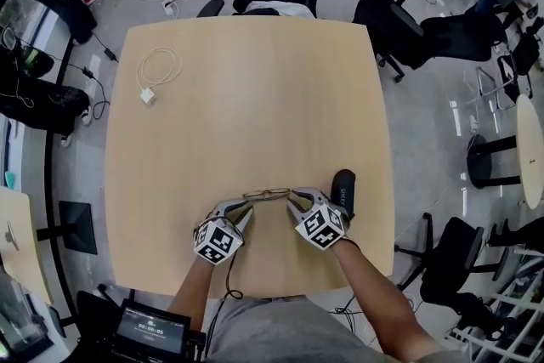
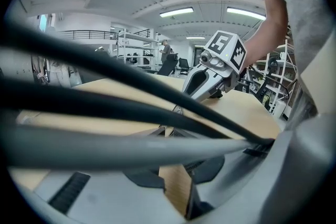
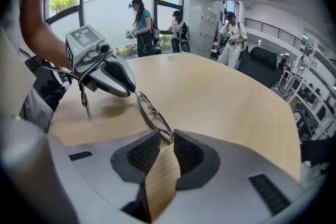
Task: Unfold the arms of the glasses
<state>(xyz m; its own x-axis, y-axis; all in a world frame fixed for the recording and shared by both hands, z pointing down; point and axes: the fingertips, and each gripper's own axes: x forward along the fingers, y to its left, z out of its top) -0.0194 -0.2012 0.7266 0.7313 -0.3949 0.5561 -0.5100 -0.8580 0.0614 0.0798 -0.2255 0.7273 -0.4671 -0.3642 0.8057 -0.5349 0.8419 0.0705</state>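
The right claw [image 1: 295, 200] and the left claw [image 1: 245, 208] sit low at the near edge of the pale wooden table [image 1: 255, 98], tips turned in toward each other. From the head view the thin wire-rimmed glasses [image 1: 266, 195] span the gap between them, standing on edge with one end at each tip. Bracketing the frame like that, I'd say, puts a claw beside each hinge, where a folded arm has to swing out. A black oblong case [image 1: 343, 190] lies just right of the right claw, handy but out of the working gap, and a white coiled cable [image 1: 159, 68] lies well apart at the far left. In the left gripper view thick dark cables [image 2: 105, 97] cross the lens and cover the left claw's tips. Its pads [image 2: 143, 177] look drawn close, with a sliver of table between, but whether they pinch the frame I cannot tell from any view. In the right gripper view the right claw's jaws stand a little apart, and the near end of the glasses lies between them with a gap showing on one side, so it is not clamped. The frame runs away from there to touch the left claw's tip. The arms look folded against the lenses, so I judge the unfolding not yet begun.
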